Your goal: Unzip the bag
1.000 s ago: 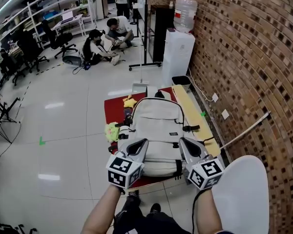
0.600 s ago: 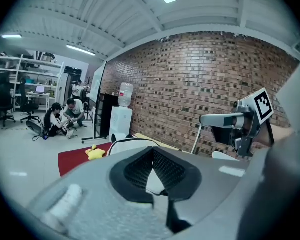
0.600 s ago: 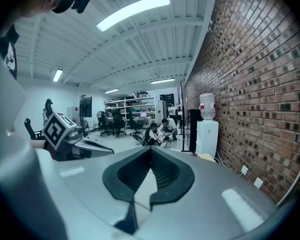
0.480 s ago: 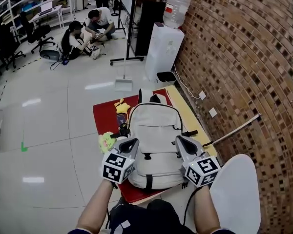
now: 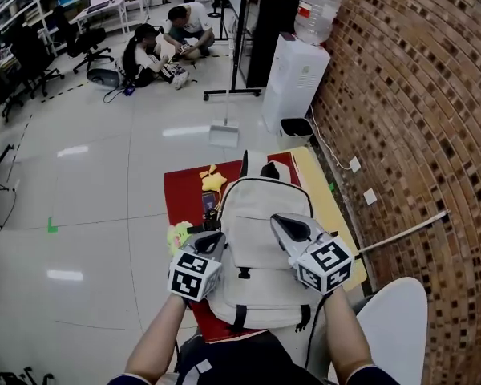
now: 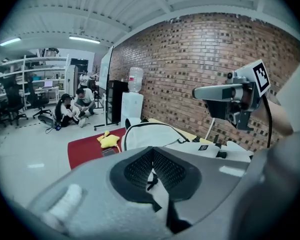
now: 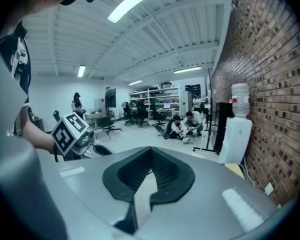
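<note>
Cream backpack (image 5: pixel 252 207) lies flat on a red mat (image 5: pixel 183 189) on the floor beside a brick wall (image 5: pixel 417 119). The left gripper (image 5: pixel 215 237) hovers at the pack's left edge, the right gripper (image 5: pixel 279 219) over its middle. Both pairs of jaws are closed together, gripping nothing.

Left tool (image 5: pixel 211 239) and right tool (image 5: pixel 282 221) held forward, side by side, jaws together
</note>
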The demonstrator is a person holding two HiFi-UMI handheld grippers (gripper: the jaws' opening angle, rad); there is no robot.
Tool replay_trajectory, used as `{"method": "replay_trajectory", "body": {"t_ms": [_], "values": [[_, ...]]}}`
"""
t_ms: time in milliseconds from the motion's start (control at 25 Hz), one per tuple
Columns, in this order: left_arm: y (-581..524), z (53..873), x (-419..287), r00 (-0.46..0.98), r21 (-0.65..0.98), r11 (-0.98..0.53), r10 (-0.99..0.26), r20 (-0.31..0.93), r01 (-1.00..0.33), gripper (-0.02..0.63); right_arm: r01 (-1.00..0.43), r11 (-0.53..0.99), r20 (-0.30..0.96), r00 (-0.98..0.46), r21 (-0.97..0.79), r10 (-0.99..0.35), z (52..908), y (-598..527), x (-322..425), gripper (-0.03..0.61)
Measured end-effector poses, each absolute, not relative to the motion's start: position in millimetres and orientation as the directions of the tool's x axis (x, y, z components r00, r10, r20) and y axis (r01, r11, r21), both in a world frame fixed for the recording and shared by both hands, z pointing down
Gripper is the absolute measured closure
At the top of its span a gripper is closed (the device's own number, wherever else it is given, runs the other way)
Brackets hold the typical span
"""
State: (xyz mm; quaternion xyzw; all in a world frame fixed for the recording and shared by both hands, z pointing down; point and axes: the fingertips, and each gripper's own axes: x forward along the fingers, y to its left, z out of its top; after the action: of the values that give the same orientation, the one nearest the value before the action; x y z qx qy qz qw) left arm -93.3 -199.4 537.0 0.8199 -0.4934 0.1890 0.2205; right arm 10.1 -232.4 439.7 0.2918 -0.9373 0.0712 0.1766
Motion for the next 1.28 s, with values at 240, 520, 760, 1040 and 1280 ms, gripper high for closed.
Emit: {"method": "replay_trajectory", "body": {"t_ms": [240,520,760,1040,1280], "values": [[-214,555,-112,0.313,0.136,-0.291,-0.737,0.599,-0.947,0.558,-0.335,0.940,0.478,-0.837,-0.063,-0.267,498,-269,-59,0.554],[-213,581,-111,0.299,0.181,-0.238,-0.719,0.627,-0.954,0.534,-0.158,0.983,0.680,-0.731,-0.097,-0.050,585,-272,-127,0.453],[-216,593,-116,0.324,0.231,-0.229,-0.718,0.616,-0.946,0.529,-0.081,0.990,0.845,-0.533,-0.116,0.055,639,-279,-145,0.453],[-211,604,-115,0.352,0.271,-0.230,-0.707,0.613,-0.935,0.529,-0.100,0.985,0.922,-0.376,-0.138,0.091,662,-279,-149,0.491],[-206,617,-108,0.374,0.283,-0.246,-0.654,0.657,-0.927,0.529,-0.088,0.976,0.894,-0.424,-0.199,0.144,655,-281,-148,0.554]]}}
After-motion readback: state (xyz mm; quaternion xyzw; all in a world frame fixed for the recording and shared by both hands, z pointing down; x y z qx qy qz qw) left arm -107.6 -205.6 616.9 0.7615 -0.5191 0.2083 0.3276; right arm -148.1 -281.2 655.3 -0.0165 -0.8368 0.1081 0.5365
